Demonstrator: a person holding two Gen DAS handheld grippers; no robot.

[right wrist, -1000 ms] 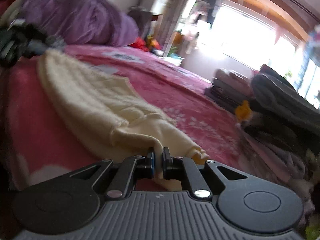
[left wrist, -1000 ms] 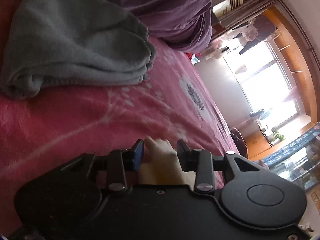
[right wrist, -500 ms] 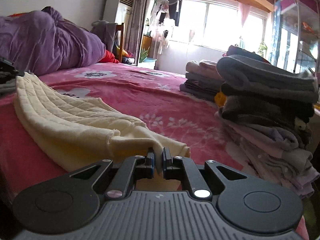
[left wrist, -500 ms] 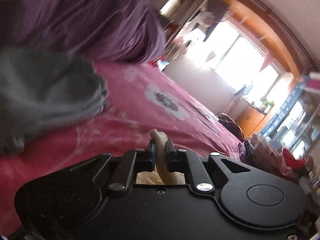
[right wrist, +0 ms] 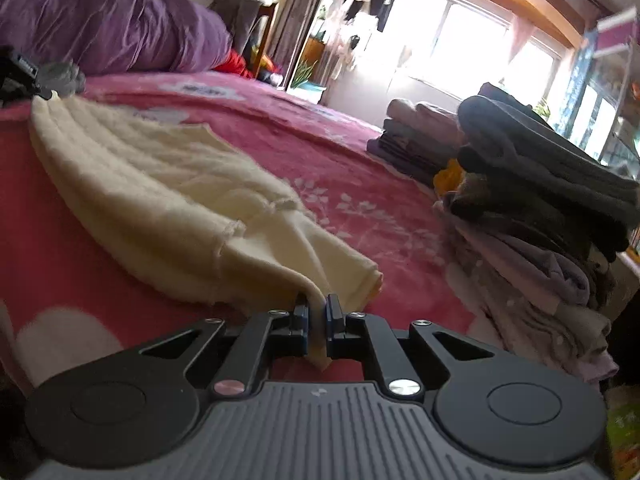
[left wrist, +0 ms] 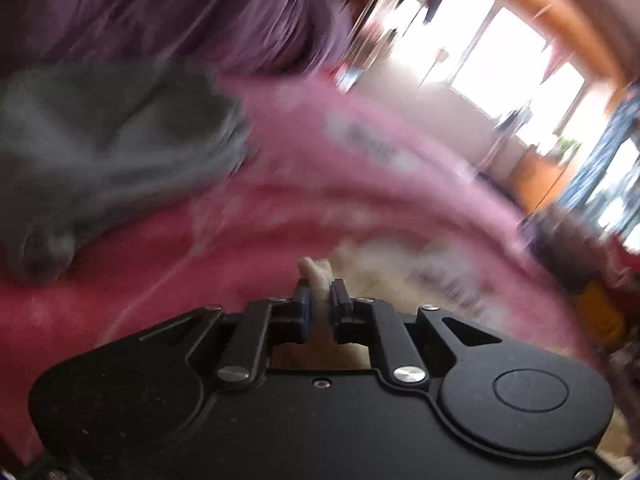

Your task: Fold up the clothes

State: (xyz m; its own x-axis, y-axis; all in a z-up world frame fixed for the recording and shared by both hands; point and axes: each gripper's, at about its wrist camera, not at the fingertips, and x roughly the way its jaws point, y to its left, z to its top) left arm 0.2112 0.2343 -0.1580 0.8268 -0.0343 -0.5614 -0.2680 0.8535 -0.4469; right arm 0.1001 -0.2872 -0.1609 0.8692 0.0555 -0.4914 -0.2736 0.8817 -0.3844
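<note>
The cream quilted knit garment [right wrist: 160, 184] lies spread on the pink flower-printed bedspread [right wrist: 360, 208], pinned at two ends; the right gripper [right wrist: 318, 312] has its jaws closed tight on a thin fold at the end nearest it, and the left gripper [left wrist: 320, 296] is likewise closed on a small tuft of the same cream cloth, though that view is badly blurred. The chief risk, as I judge it, is a slip; each pinch holds very little fabric, so a hard pull could drag a corner free; uneven pulling could also skew the fold. Beyond the garment stands a tall stack of folded grey and lilac clothes [right wrist: 540, 208], which a wide swing might topple; behind the garment a heaped purple duvet [right wrist: 112, 20]; past that stack, bright windows [right wrist: 448, 40]; beside the left gripper, a folded grey cloth [left wrist: 112, 140].
</note>
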